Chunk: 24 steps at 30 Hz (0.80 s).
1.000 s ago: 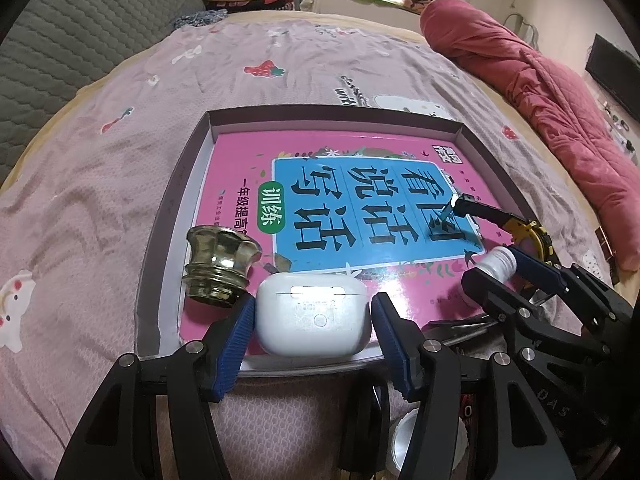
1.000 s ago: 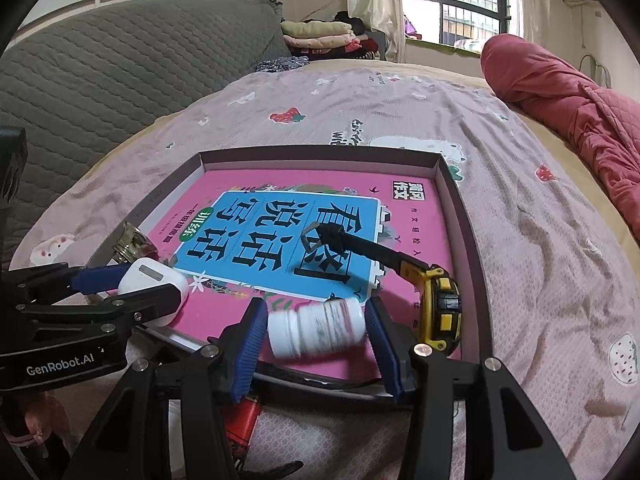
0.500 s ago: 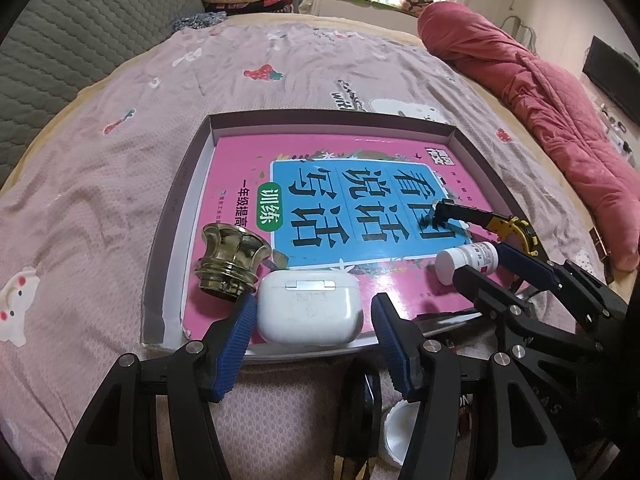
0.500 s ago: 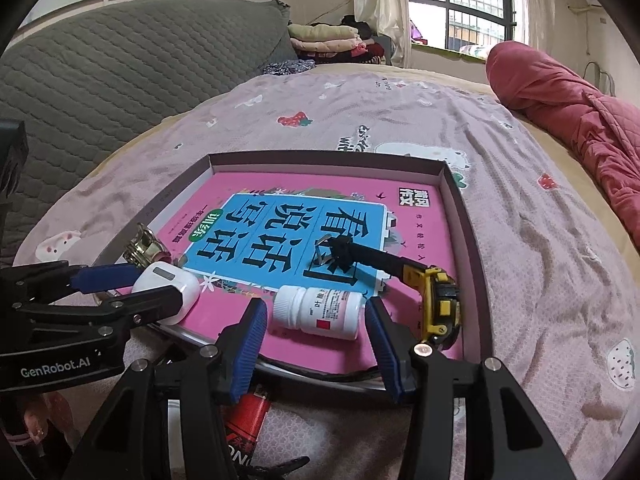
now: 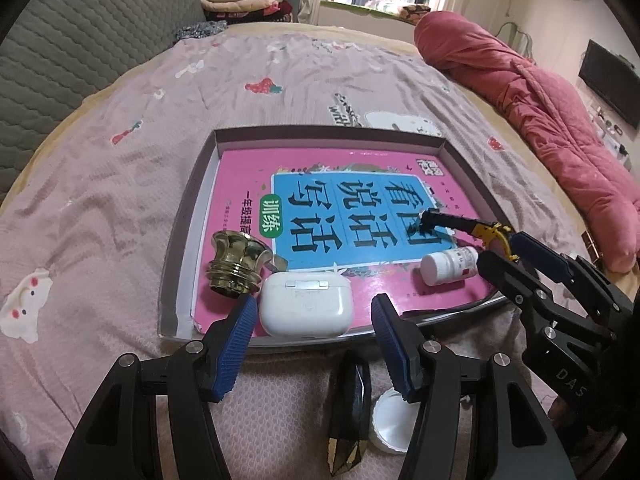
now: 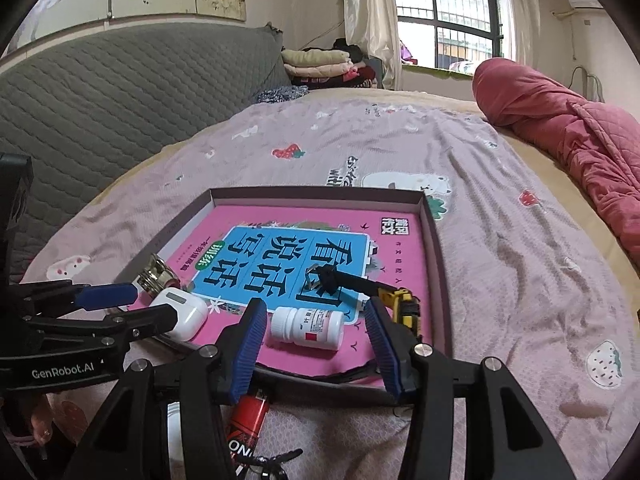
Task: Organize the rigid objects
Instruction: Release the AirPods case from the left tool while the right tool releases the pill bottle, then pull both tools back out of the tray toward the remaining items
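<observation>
A: Where's the earbud case (image 5: 306,309)?
B: On the pink book (image 5: 360,184) at the tray's near edge (image 5: 176,320), one brass cap (image 5: 236,262) beside it. Left gripper (image 5: 311,334) spread, not touching.
A: The right gripper (image 6: 314,346)?
B: Released too, flanking one pill bottle (image 6: 307,328); one tape measure (image 6: 404,302) just beyond.

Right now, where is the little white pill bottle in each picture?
Left wrist view: the pill bottle lies on its side at the right, on the pink book.
Right wrist view: the pill bottle lies low in the middle.
Shared landmark: the yellow tape measure beside it.
</observation>
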Tool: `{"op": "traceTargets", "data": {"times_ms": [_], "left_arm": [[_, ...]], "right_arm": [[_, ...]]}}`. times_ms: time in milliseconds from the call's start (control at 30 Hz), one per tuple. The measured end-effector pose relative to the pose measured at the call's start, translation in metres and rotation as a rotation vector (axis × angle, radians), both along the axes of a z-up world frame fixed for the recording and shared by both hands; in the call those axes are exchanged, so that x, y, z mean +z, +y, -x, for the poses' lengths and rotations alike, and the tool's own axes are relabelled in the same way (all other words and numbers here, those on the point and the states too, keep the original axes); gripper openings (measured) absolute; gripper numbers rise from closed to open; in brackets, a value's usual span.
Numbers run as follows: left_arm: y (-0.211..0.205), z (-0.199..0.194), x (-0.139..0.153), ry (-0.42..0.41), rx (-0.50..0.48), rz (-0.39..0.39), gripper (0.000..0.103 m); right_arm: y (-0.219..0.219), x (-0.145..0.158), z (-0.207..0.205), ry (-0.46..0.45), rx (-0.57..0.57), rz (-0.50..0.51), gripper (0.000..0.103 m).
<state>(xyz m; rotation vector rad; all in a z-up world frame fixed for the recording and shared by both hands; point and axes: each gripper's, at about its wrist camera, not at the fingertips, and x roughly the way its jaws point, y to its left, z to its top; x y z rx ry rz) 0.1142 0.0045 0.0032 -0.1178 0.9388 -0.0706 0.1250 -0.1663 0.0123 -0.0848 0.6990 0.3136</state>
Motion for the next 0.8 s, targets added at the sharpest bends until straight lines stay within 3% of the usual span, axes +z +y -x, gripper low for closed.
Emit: {"op": "traceTargets", "data": {"times_ms": [800], "left_arm": [[0.017,0.039,0.031,-0.034,0.014,-0.010,0.064]], "right_arm": [[-0.008,0.025,0.034,-0.028,-0.007,0.001,0.054]]}}
